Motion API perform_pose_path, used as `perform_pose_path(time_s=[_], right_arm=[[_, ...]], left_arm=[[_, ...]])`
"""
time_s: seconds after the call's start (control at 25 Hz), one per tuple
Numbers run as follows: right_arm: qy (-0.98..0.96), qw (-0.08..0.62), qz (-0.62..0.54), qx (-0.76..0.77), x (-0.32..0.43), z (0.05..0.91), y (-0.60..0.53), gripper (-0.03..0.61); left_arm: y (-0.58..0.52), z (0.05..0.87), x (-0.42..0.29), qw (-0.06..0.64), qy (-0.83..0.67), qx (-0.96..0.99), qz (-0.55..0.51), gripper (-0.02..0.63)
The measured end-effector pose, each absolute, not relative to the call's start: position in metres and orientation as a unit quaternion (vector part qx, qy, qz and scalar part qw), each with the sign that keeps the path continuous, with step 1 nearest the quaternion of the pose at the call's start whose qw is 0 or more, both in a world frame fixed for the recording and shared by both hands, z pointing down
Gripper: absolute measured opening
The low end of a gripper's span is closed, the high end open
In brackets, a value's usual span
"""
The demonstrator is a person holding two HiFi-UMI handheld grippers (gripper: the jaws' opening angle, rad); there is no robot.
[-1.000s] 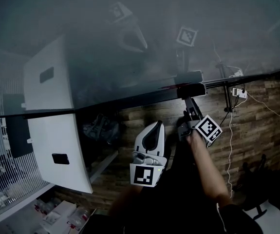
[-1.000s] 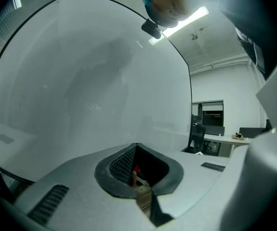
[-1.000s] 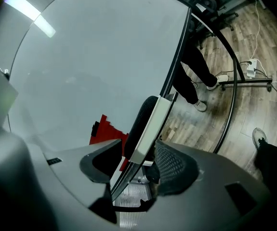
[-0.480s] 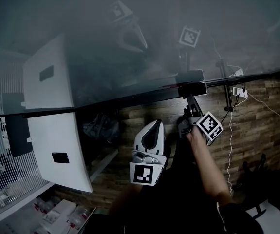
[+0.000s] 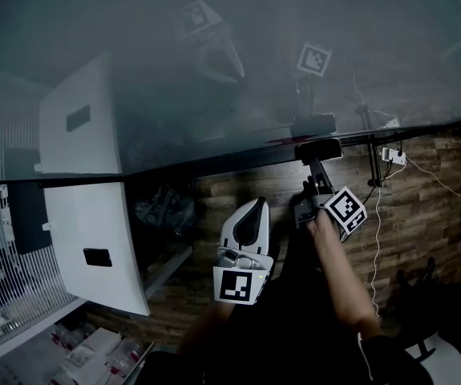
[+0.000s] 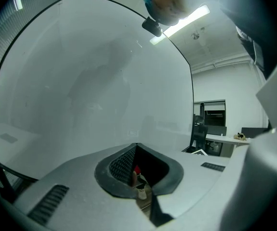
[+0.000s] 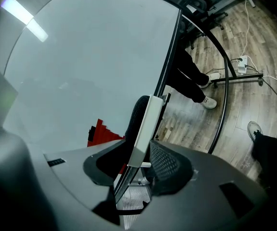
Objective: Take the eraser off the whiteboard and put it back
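The black eraser (image 5: 318, 148) sits at the lower edge of the glass whiteboard (image 5: 214, 70). My right gripper (image 5: 315, 165) reaches up to it from below. In the right gripper view the eraser (image 7: 146, 124), a white back with dark felt, stands between the jaws of the right gripper (image 7: 139, 146). Those jaws have just been closing and now press on it. A red mark (image 7: 99, 131) shows on the whiteboard (image 7: 90, 61) beside it. My left gripper (image 5: 259, 205) hangs lower, shut and empty, facing the whiteboard (image 6: 80, 81).
A white cabinet (image 5: 86, 239) stands at the left below the board. On the wooden floor lie a power strip (image 5: 394, 154) with its cable and the board's stand foot (image 7: 239, 76). A person's legs (image 7: 191, 81) show beyond the board. A desk (image 6: 225, 138) stands far right.
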State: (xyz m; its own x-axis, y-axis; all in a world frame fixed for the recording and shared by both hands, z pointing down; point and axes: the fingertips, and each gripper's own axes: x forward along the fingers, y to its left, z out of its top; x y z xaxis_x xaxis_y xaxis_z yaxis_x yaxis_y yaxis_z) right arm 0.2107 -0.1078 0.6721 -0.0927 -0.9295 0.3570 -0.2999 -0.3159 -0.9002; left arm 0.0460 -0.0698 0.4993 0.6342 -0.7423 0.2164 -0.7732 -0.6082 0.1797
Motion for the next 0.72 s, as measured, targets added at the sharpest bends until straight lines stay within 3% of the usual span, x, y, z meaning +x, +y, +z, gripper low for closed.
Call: perform_pose_path(time_s=[0.72], right_arm=[[0.527, 0.289, -0.518, -0.609, 0.212, 0.646, -0.103, 0.15]], left_arm=[[-0.066, 0.468, 0.034, 0.109, -0.432, 0.895, 0.026, 0.0]])
